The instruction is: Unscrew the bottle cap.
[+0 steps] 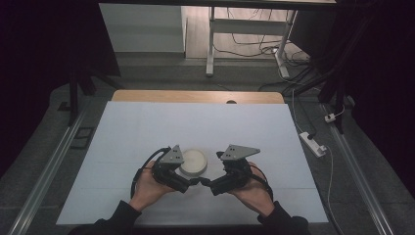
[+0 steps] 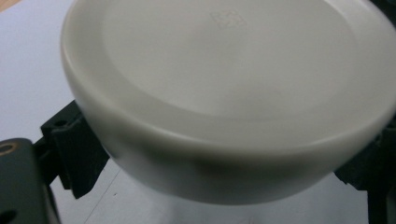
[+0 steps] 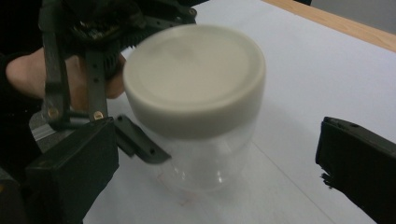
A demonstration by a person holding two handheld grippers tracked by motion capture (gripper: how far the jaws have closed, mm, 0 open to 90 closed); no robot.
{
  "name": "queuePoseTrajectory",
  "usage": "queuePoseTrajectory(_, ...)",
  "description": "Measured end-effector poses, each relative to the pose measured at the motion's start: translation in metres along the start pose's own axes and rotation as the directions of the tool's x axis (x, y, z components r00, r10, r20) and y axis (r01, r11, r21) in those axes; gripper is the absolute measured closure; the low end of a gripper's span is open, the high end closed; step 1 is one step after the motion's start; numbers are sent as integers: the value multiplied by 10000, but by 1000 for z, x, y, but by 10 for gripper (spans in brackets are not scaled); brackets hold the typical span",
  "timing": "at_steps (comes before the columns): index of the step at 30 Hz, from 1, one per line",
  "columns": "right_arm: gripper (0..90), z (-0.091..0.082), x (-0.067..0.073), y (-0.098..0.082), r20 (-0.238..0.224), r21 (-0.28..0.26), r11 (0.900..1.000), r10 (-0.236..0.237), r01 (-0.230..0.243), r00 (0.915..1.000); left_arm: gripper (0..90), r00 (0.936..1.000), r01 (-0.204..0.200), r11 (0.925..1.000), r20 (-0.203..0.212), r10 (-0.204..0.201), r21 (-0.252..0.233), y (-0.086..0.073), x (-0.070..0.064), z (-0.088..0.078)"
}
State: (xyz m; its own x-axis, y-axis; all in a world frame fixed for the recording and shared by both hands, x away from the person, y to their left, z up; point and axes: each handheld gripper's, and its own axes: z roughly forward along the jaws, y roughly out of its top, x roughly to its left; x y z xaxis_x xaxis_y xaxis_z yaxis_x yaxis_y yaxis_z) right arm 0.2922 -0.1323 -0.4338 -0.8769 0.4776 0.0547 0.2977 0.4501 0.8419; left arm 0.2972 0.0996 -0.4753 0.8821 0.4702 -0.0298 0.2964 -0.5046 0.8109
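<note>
A clear jar [image 3: 205, 154] with a white screw lid [image 1: 194, 162] stands on the white table near its front middle. My left gripper [image 1: 191, 180] comes in from the left; its black jaws sit against both sides of the jar's body just under the lid [image 2: 224, 84], shut on it. One left finger [image 3: 140, 145] touches the glass. From the right, my right gripper [image 1: 207, 184] faces the jar. Its jaws stand wide apart on either side of the jar without touching it, so my right gripper [image 3: 210, 177] is open.
The white table top [image 1: 147, 132] stretches out behind and beside the jar, with a wooden edge [image 1: 195, 96] at the back. A power strip [image 1: 313, 143] and cables lie on the floor to the right. A desk frame [image 1: 244, 34] stands beyond the table.
</note>
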Motion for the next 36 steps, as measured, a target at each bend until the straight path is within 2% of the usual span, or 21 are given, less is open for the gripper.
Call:
queuePoseTrajectory(9,0,26,4,13,-37,-4,9999,-103,103,9999,73,10000,-79,10000,-55,80,36,0,-2,1)
queuePoseTrajectory(18,16,37,5,14,-84,-229,9997,-65,63,9999,73,10000,-35,10000,11,35,65,1,-3,4)
queuePoseTrajectory(24,66,42,6,12,-171,-288,9994,-209,204,9996,73,9999,-96,9999,95,96,67,2,-3,5)
queuePoseTrajectory(27,68,40,6,13,-246,-357,9990,-276,267,9993,73,9995,-173,9998,249,171,50,2,-2,3)
queuePoseTrajectory(32,69,38,3,14,-657,-284,9989,-383,365,9971,74,9972,-361,9993,650,362,-17,2,0,2)
queuePoseTrajectory(33,69,38,2,14,-767,-280,9988,-417,397,9962,74,9959,-444,9990,793,445,-37,2,0,1)
queuePoseTrajectory(34,69,37,0,14,-1159,-270,9984,-524,496,9919,74,9927,-593,9982,1049,594,-42,2,1,0)
queuePoseTrajectory(36,70,35,-3,14,-1553,-200,9977,-664,641,9856,74,9857,-799,9968,1489,796,-34,1,3,0)
